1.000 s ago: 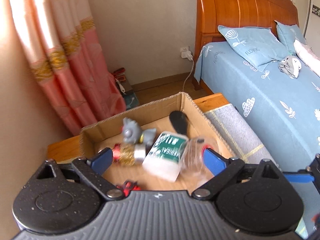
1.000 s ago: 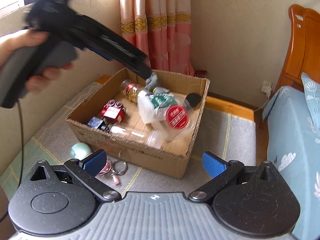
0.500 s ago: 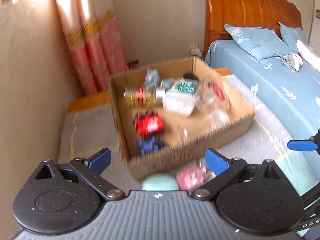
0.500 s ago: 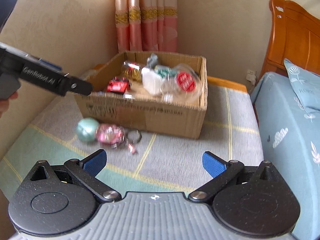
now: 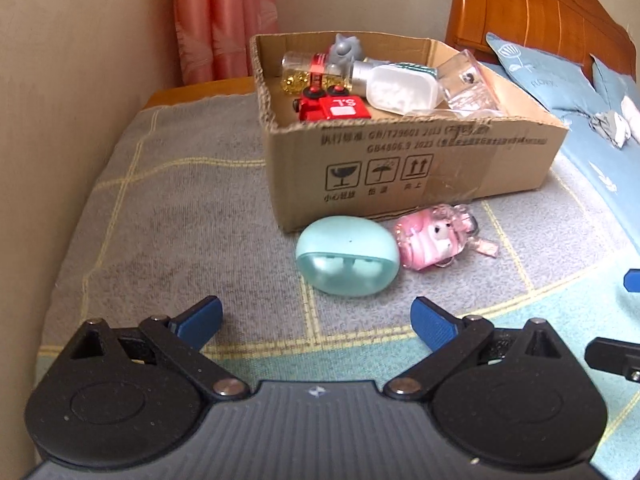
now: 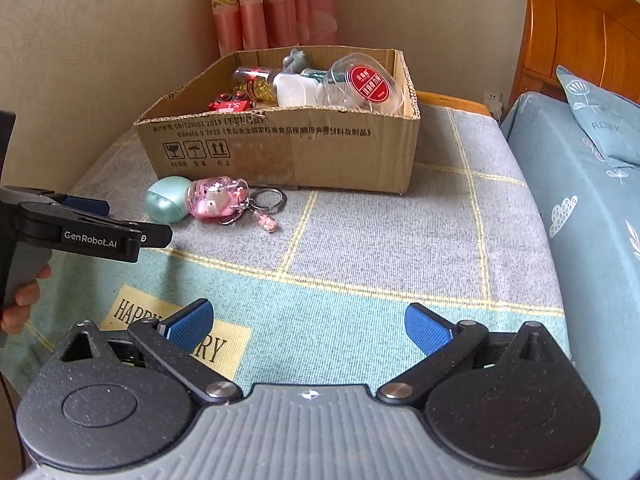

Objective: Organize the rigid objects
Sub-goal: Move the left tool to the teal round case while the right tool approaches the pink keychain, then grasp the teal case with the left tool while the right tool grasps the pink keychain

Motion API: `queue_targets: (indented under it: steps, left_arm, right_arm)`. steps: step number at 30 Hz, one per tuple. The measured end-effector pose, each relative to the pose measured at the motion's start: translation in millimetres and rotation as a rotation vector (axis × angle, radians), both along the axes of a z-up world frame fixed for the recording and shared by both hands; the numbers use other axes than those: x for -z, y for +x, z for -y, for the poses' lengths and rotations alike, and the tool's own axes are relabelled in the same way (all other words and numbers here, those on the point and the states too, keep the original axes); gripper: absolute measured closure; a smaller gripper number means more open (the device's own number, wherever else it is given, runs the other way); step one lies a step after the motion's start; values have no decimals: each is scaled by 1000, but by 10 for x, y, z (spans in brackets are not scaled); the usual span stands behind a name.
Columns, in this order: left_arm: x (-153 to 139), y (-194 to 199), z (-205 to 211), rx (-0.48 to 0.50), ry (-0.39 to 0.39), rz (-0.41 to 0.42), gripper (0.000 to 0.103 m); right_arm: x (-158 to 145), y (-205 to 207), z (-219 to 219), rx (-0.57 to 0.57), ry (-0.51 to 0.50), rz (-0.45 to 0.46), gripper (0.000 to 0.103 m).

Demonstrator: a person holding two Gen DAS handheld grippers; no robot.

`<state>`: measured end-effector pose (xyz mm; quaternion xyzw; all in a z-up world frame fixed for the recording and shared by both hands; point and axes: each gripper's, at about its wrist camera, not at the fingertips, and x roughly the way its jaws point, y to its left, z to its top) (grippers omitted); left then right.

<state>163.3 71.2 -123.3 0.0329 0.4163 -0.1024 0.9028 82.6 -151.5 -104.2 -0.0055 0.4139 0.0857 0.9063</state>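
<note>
Hidden: box floor behind the near wall of the box; only tops of the contents showing from the right wrist.
Cut off: right gripper in the left view, just a blue pad and a black tip at the frame edge, right of the box.
Hard to read: clear tub in the box, mostly glare from the left; red lid plain only from the right.
In the box: red truck, glitter bottle, grey figure, white case.
Outside: mint case touching the box's near wall, pink charm touching it, further along the wall.
Right view only: key ring on the charm; hand on the left handle.
Left gripper: spread wide, nothing between, short of the mint case, just been opening.
Right gripper: spread wide, empty, over the mat, well short of the box.
Around: bed beside the mat, curtain behind the box.
</note>
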Motion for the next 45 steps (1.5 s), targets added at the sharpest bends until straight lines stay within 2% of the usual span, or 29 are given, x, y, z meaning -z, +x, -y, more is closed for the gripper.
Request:
queue_targets:
  steps: [3, 6, 9, 14, 16, 23, 29, 31, 33, 37, 41, 45]
  left_arm:
    - [44, 15, 13, 4, 2, 21, 4]
    - [60, 58, 67, 49, 22, 44, 7]
    - [34, 99, 110, 87, 13, 56, 17]
    - [12, 143, 157, 114, 2, 74, 29]
    - [-6, 143, 171, 127, 1, 79, 43]
    - [-22, 34, 117, 69, 7, 68, 43]
    - [-14, -234, -170, -52, 5, 59, 43]
    - [-20, -320, -243, -54, -7, 64, 42]
    - [-23, -369, -239, -71, 28, 67, 42]
    - [-9, -370, -280, -100, 48, 56, 18]
    - [-14, -393, -386, -109, 22, 45, 18]
    - [-56, -425, -429, -97, 5, 50, 7]
  right_arm:
    - [15, 12, 6, 2, -1, -2, 0]
    - [51, 39, 13, 5, -6, -12, 0]
    - [115, 84, 21, 4, -5, -32, 0]
    - [202, 114, -26, -14, -12, -55, 0]
    - [224, 129, -62, -27, -22, -59, 0]
    - [261, 149, -247, -73, -95, -36, 0]
    - [259, 235, -392, -114, -94, -21, 0]
    - [256, 293, -437, -120, -96, -16, 0]
    - [253, 365, -490, -126, -102, -2, 0]
    - [195, 516, -568, -131, -102, 48, 0]
    - [122, 668, -614, -120, -90, 85, 0]
    - [86, 778, -741, -140, -81, 105, 0]
